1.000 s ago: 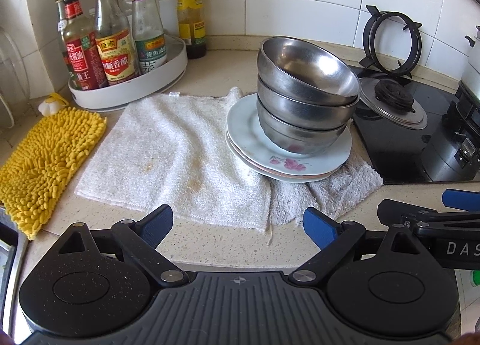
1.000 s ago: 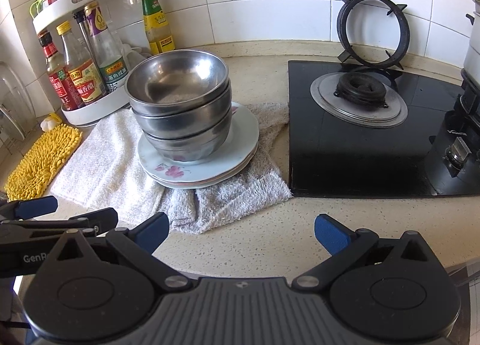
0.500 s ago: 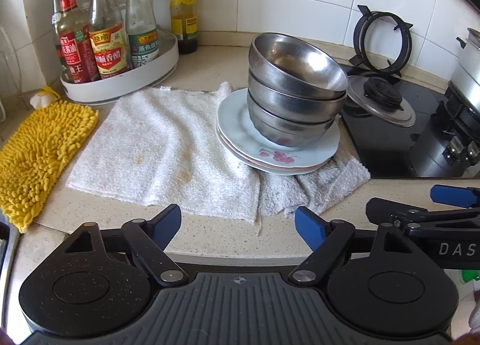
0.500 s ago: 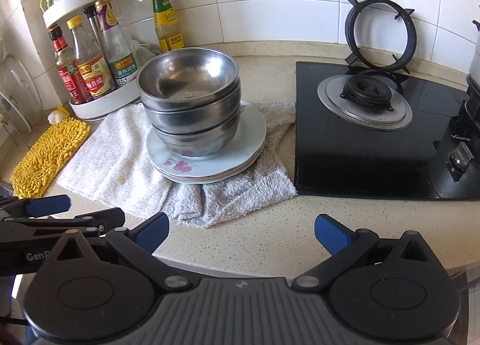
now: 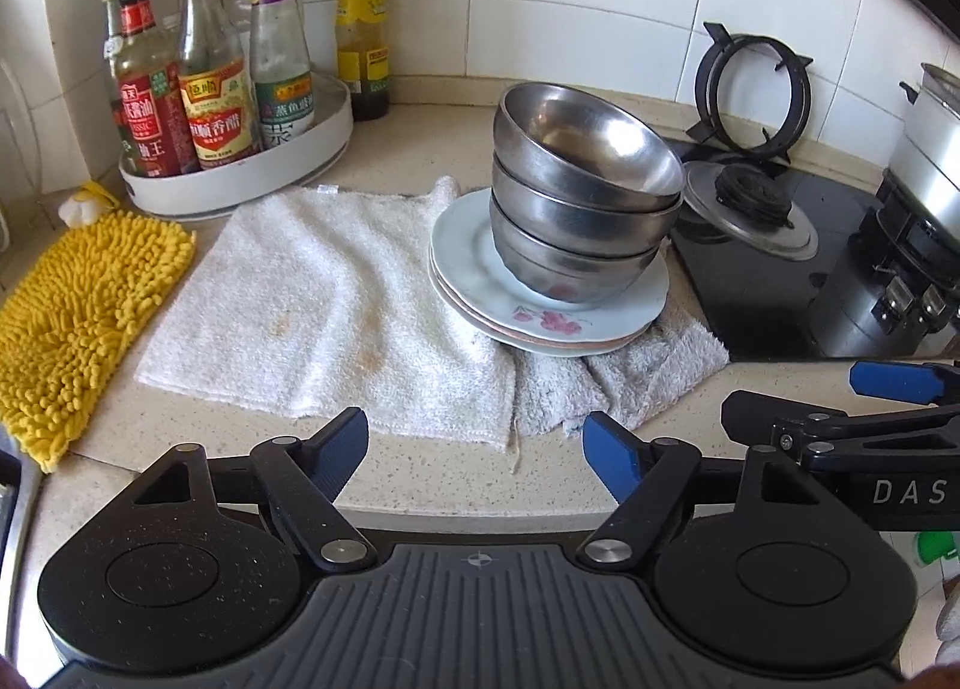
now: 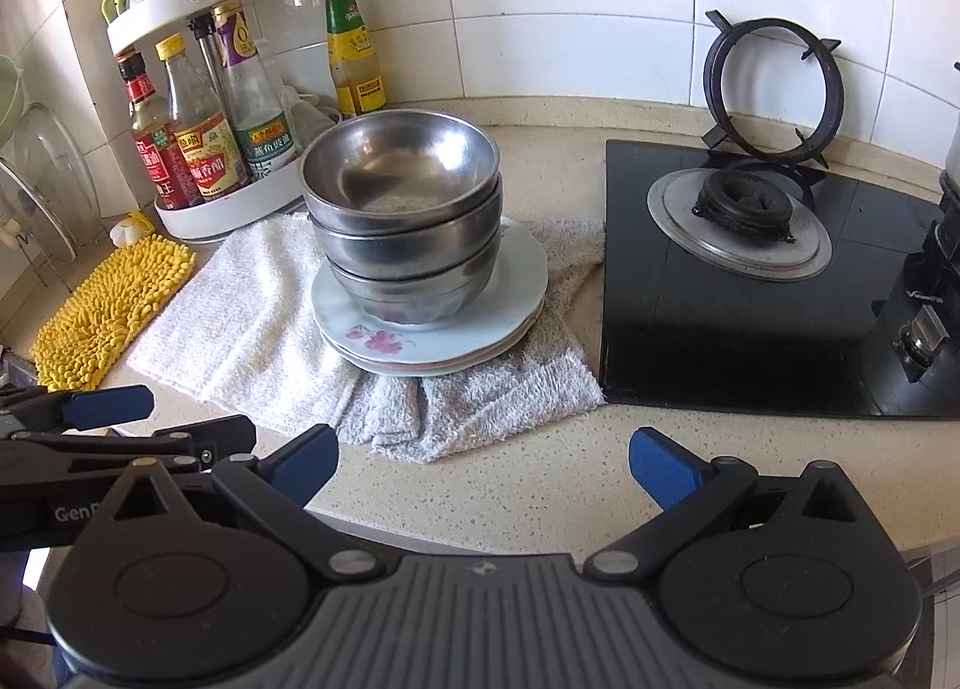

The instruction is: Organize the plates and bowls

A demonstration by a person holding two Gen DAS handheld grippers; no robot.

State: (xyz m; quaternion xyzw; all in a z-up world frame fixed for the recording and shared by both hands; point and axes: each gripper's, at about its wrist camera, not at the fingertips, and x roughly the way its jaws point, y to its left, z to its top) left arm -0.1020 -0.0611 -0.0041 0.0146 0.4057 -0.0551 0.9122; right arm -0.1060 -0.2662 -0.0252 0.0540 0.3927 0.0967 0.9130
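We see 3 steel bowls [image 6: 402,221] nested upright on a stack of plates [image 6: 516,293], on the towel [image 6: 252,317] left of the stove [image 6: 750,329]. Our left gripper [image 5: 474,443] and right gripper [image 6: 483,458] both gape empty; the stack lies ahead between them, roughly equally near.

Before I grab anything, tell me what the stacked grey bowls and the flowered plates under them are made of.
Stacked grey bowls: look like stainless steel, a brushed, dull-shiny finish with soft reflections and thin rims. Flowered plates: probably glazed ceramic or porcelain, glossy pale surface with a printed pink flower; melamine can't be ruled out from looks alone.
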